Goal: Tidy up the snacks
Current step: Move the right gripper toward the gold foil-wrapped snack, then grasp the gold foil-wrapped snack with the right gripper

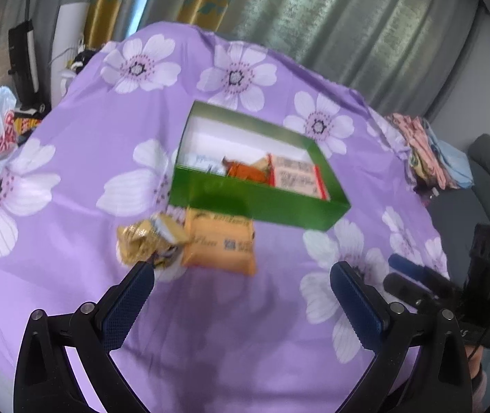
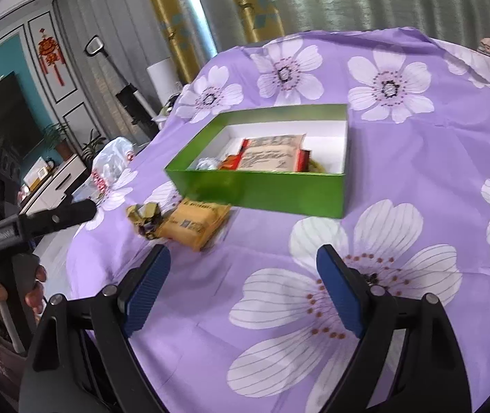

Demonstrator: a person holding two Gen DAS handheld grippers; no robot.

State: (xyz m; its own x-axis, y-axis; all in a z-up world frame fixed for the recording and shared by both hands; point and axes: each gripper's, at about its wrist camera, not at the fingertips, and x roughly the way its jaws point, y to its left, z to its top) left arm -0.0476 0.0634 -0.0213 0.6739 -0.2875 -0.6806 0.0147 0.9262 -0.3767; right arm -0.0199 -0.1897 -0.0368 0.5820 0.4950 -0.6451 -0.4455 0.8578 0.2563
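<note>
— Orange packet point(image 1: 220, 241) and gold wrapper point(image 1: 141, 241) lie touching, just outside the green box point(image 1: 258, 203). Which first?
— Your left gripper point(image 1: 241, 272) and right gripper point(image 2: 243, 258) gape empty; straddle the packet squarely, lift clear.

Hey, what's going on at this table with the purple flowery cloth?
A person holding two handheld grippers is sorting snacks into an open green cardboard box on the purple floral tablecloth. The box already holds several packets. Two remain outside at its near side: an orange flat snack packet and a crinkled gold foil wrapper. The left gripper and right gripper are both open and empty.
</note>
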